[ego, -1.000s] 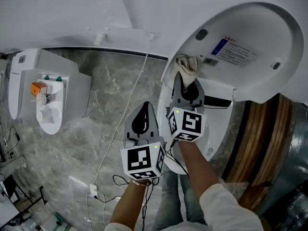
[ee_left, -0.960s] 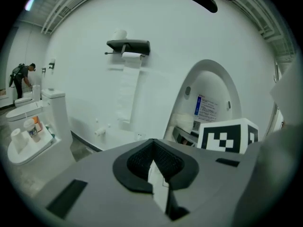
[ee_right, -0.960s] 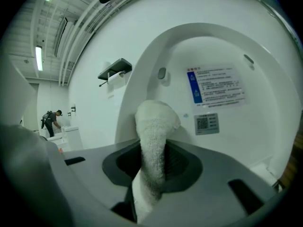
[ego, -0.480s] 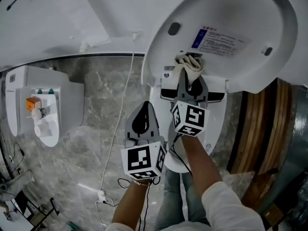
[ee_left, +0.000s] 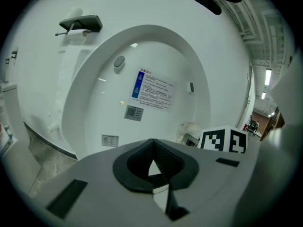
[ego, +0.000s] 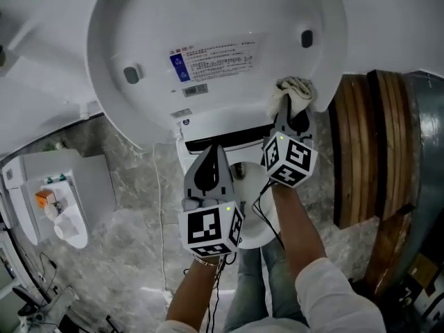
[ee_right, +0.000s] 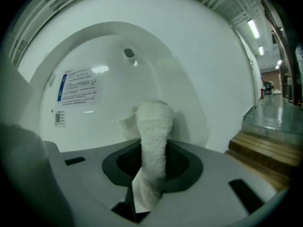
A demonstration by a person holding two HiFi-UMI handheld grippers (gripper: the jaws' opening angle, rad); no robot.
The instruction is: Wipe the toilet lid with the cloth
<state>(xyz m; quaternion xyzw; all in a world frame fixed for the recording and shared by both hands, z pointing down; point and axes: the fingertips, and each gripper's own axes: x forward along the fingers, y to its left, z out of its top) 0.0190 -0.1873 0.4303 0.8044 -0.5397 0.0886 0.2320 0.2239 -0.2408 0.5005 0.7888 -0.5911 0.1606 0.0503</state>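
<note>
Grey marble floor point(ego: 132, 200) below me, with the raised white plastic toilet lid point(ego: 215, 54) mid-wipe.
My right hand-held gripper point(ego: 291, 113) is clamped on the rolled white towelling cloth point(ego: 295, 90), which presses on the lid's lower right edge. My left hand-held gripper point(ego: 212, 155) hangs closed and empty. A second ago the cloth sat at the lid's lower left, so that band looks wiped. I judge the upper lid is still to do.

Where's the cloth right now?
Head view, right side: the cloth is clamped in the right gripper, against the edge of the raised toilet lid, right of its printed label.
</note>
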